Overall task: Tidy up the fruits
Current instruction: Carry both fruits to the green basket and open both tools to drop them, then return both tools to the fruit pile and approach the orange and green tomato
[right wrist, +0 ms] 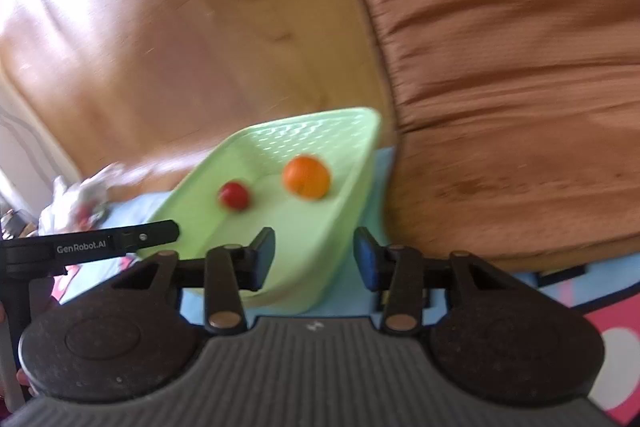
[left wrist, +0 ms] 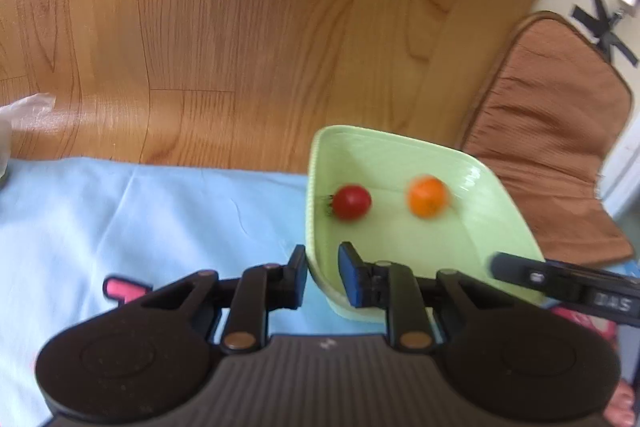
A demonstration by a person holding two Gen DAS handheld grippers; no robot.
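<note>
Green tray (left wrist: pixel 472 163) on blue cloth (left wrist: pixel 120 211), tilted. Inside: one red tomato (left wrist: pixel 352 202) and one orange (left wrist: pixel 426 196), apart from each other, both on the tray floor. Both blurred.

Left gripper (left wrist: pixel 322 277) clamps the tray's near rim: one finger outside the wall, one inside, pressed on it. Points downward at a slant.

Right gripper (right wrist: pixel 314 263) has jaws parted, straddling the tray's near corner; whether the pads press the wall I cannot tell, a gap shows on the right side. It also angles downward.

Left view only: wood floor (left wrist: pixel 200 27) beyond the cloth, a brown cushion (left wrist: pixel 552 147) to the right, the right gripper's finger entering from the right edge. Right view only: the tray's dotted far wall, crumpled plastic wrap (right wrist: pixel 80 199) at left, pink pattern on the cloth, the left gripper's finger reaching the tray's left rim; cushion fills the upper right.
</note>
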